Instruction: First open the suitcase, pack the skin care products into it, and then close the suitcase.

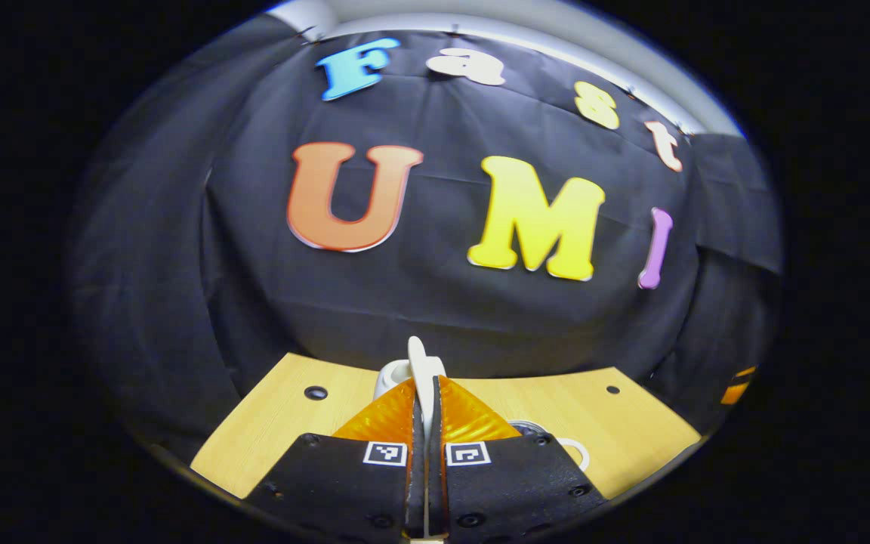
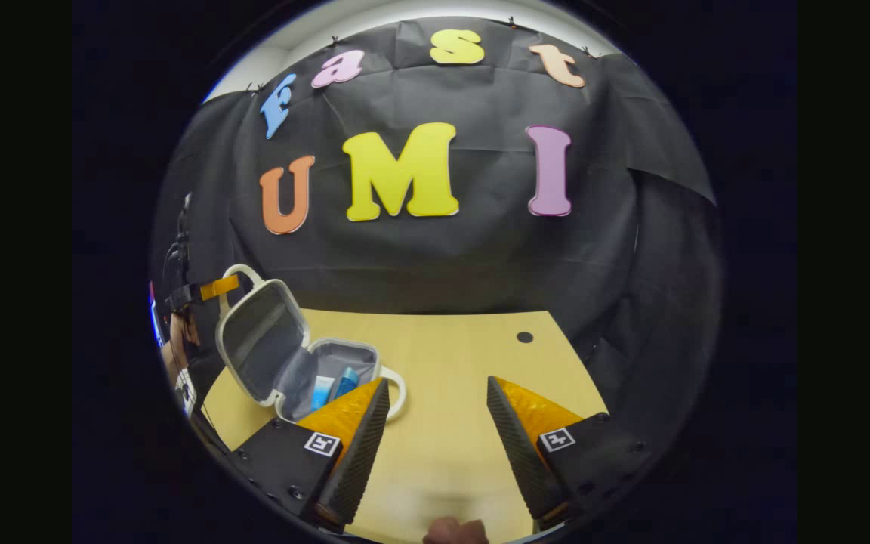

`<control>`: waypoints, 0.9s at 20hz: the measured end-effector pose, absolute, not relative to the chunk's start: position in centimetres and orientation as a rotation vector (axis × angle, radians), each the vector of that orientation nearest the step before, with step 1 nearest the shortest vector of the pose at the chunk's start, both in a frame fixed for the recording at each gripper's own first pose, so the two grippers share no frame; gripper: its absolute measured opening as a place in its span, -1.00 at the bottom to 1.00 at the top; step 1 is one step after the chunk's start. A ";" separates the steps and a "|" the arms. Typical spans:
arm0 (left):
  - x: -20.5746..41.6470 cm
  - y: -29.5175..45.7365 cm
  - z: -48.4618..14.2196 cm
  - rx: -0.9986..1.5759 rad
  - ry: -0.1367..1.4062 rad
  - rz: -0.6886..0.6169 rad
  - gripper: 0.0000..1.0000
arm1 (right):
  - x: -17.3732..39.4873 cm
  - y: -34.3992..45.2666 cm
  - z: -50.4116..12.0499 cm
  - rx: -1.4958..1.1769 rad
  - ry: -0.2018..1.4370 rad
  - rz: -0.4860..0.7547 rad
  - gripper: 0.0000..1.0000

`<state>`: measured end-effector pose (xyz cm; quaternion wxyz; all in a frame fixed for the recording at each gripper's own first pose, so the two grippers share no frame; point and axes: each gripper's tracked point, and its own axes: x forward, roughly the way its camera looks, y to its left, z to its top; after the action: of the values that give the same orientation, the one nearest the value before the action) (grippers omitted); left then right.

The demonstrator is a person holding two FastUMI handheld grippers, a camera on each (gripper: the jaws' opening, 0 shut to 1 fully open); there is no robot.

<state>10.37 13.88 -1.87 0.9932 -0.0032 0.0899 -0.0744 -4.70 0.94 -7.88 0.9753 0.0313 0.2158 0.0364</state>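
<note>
Left gripper (image 1: 425,412): seen in the left gripper view with its two fingers pressed almost together on a thin white edge that stands up between them; this edge is taken to be the rim or handle of the suitcase lid (image 1: 420,370). The same gripper (image 2: 217,289) is seen far off at the left of the right gripper view, held by a hand and set at the top handle of the raised lid.

Right gripper (image 2: 435,400): fingers spread wide apart, with nothing between them; it is held above the bare wooden table (image 2: 450,363).

Suitcase (image 2: 295,363): a small cream hard case with a grey lining, placed on the left part of the table in the right gripper view. It is open; the lid (image 2: 261,340) is tilted up and back, and the lower half lies flat on the table, its loop handle turned towards the right gripper.

Skin care products (image 2: 333,387): two blue items, a lighter one and a darker one, are seen side by side inside the lower half of the suitcase, partly hidden behind a finger of the right gripper.

Table: light wood, with small dark round holes in its surface.

Person: a fingertip (image 2: 456,531) is seen at the bottom edge of the right gripper view.
</note>
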 end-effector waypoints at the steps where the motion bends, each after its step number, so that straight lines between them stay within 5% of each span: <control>1: 10.1 12.0 -1.8 0.031 0.178 -0.160 -0.89 | -4.9 -0.2 -7.8 0.062 0.430 0.059 0.55; 11: 10.4 -5.0 -11.8 0.241 0.251 -0.219 -0.90 | -6.1 -9.8 -7.0 0.037 0.422 -0.092 0.54; 18: 11.2 -10.1 -21.2 0.306 0.406 -0.207 -0.89 | -5.9 -15.5 -7.5 -0.006 0.455 -0.151 0.54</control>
<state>11.16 -10.09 -21.20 0.9625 0.1512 0.2006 -0.1024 -5.89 -15.49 -7.52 0.9714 -0.0028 0.2255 -0.0748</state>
